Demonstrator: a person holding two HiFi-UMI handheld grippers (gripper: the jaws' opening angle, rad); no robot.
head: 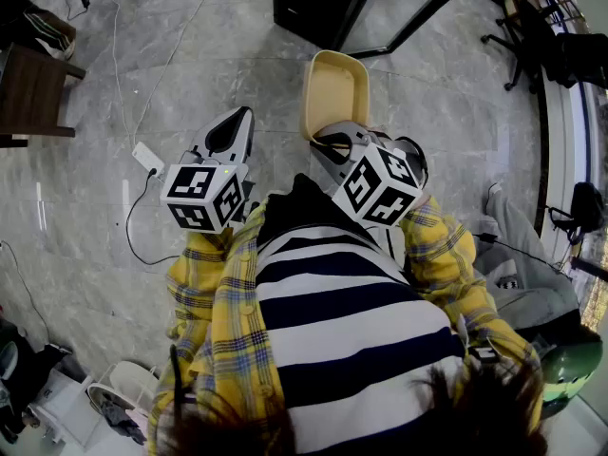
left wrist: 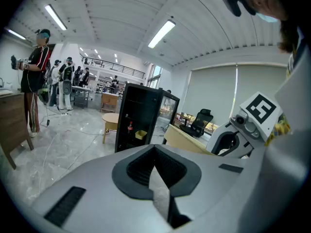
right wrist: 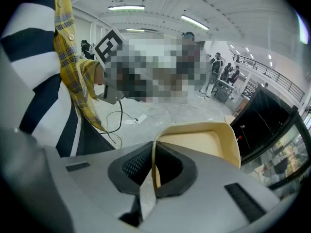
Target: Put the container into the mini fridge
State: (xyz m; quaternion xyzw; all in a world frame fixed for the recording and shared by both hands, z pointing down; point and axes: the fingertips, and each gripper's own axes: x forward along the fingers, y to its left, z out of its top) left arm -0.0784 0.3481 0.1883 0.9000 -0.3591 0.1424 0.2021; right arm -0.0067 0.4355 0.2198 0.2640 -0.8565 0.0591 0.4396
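While the head view puts the cream container (head: pixel 334 93) short of the mini fridge (head: pixel 309 3), the left gripper view shows your left gripper (left wrist: pixel 155 155) clenched and empty. The right gripper view shows your right gripper (right wrist: pixel 151 176) pinching only its rim, so it could twist loose.

the container (head: pixel 334 93) looked like smooth cream plastic with a soft, dull sheen, thin at the rim. the left gripper (left wrist: pixel 155 165) and right gripper (right wrist: pixel 151 174) had smooth shells of matt grey plastic, with black pads (right wrist: pixel 133 166) that looked ribbed and rubbery. the marker cubes (head: pixel 204 196) were matt white with flat black print. the floor (head: pixel 123 255) was polished grey veined stone, glossy enough to carry reflections. far off, the mini fridge (left wrist: pixel 138 118) was glossy black with a clear glass door (left wrist: pixel 167 111). the person's shirt (head: pixel 228 350) was soft yellow plaid cloth over a striped knit (head: pixel 342 350). at the far left, a table (head: pixel 33 93) showed dark wood.
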